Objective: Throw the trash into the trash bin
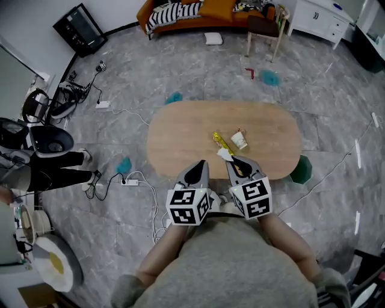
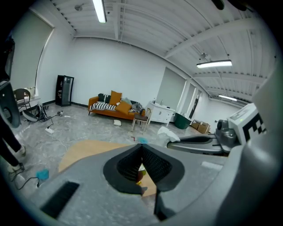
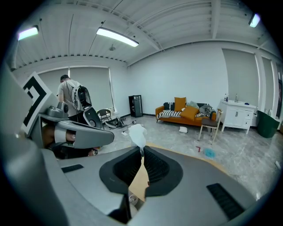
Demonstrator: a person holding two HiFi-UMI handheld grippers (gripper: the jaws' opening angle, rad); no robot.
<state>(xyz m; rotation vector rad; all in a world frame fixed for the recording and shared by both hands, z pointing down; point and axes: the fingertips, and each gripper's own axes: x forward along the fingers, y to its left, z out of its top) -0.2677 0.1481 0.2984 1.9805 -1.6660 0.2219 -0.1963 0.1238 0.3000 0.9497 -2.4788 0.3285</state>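
My right gripper (image 1: 231, 157) is shut on a crumpled white tissue (image 1: 224, 154) over the near edge of the oval wooden table (image 1: 180, 132). In the right gripper view the tissue (image 3: 137, 134) sticks up from the closed jaws (image 3: 142, 152). My left gripper (image 1: 201, 163) hovers just beside it, its jaws (image 2: 141, 146) meeting at the tips with nothing between them. A yellow wrapper (image 1: 220, 142) and a tipped paper cup (image 1: 239, 140) lie on the table just beyond the grippers. A green trash bin (image 1: 301, 169) stands on the floor at the table's near right edge.
An orange sofa (image 1: 198, 15), a chair (image 1: 264, 27) and a white cabinet (image 1: 319, 18) line the far side. Blue scraps (image 1: 269, 77) and a white cushion (image 1: 213, 38) lie on the floor. Cables and a power strip (image 1: 129, 180) run left of the table, near a standing person (image 1: 36, 171).
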